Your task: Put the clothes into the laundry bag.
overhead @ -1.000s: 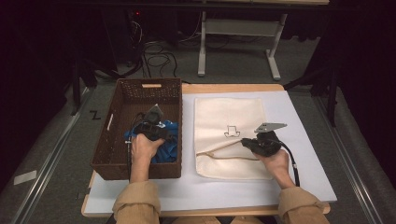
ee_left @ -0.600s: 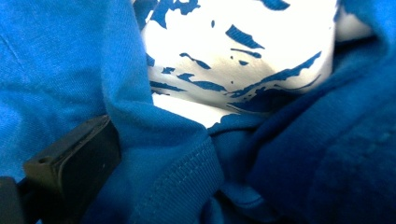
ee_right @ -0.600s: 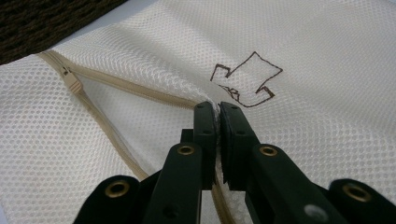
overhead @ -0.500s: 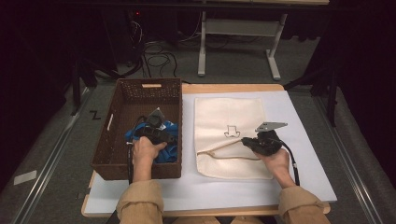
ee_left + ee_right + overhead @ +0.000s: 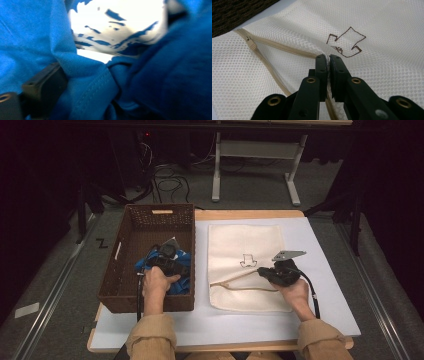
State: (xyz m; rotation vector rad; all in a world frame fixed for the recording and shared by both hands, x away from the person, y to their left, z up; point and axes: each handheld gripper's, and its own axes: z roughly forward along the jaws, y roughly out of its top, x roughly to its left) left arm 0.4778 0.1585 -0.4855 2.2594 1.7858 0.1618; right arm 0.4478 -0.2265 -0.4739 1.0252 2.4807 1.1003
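Note:
A blue garment [image 5: 180,279] with a white print [image 5: 117,30] lies bunched in the brown wicker basket [image 5: 131,251] at the table's left. My left gripper [image 5: 169,261] is pressed down into it. One of its black fingers [image 5: 43,86] shows, with blue cloth folded tight against it. A white mesh laundry bag [image 5: 245,245] lies flat to the basket's right, with a tan zipper [image 5: 251,45] and a small brown drawn mark [image 5: 345,45]. My right gripper [image 5: 328,58] is shut on the bag's mesh edge beside the zipper, near the bag's lower middle [image 5: 261,270].
The basket and the bag rest on a pale sheet over the wooden table [image 5: 320,250]. Bare sheet lies to the right of the bag and along the front edge. Beyond the table are a dark floor, cables [image 5: 167,182] and a white desk frame [image 5: 255,150].

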